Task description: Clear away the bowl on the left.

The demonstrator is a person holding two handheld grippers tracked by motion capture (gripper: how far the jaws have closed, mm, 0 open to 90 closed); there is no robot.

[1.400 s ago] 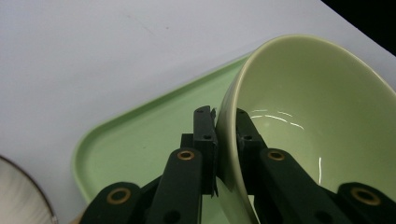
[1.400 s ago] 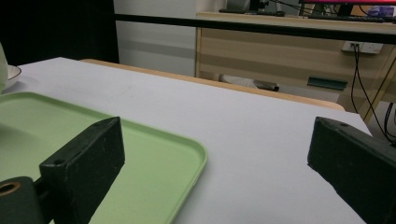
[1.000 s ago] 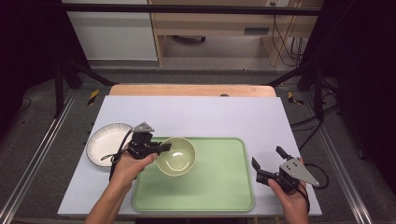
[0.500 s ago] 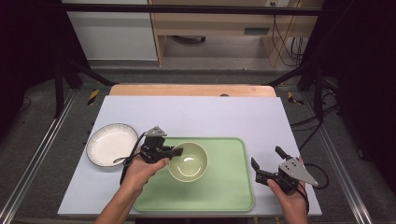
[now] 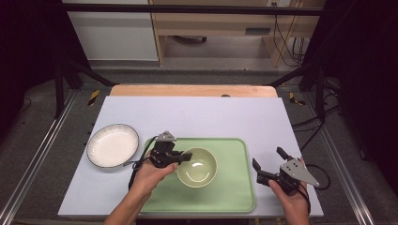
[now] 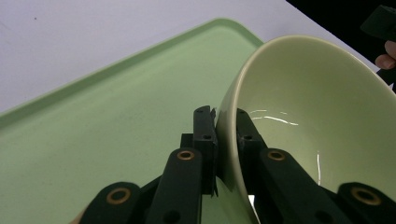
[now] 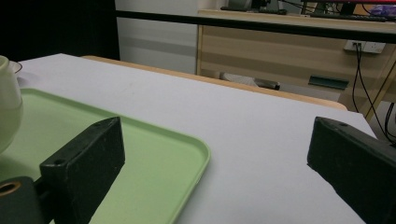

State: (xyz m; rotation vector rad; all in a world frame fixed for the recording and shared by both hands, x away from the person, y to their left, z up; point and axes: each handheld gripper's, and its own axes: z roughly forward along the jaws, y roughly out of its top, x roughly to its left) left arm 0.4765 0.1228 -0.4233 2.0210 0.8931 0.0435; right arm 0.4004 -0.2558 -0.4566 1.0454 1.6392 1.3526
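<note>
Bowl (image 5: 197, 167) carried rightward onto tray (image 5: 234, 199), mouth up, left gripper (image 5: 184, 157) clamping rim

Table (image 5: 202, 115) carried a pale lavender-white top sheet; a strip of bare wood showed along its far edge. Directly on the sheet: a green tray (image 5: 234, 197) at centre-near, and a white plate (image 5: 112, 146) with a dark rim lying just left of the tray, apart from it. The tray bore a pale green bowl (image 5: 197, 167).
</note>
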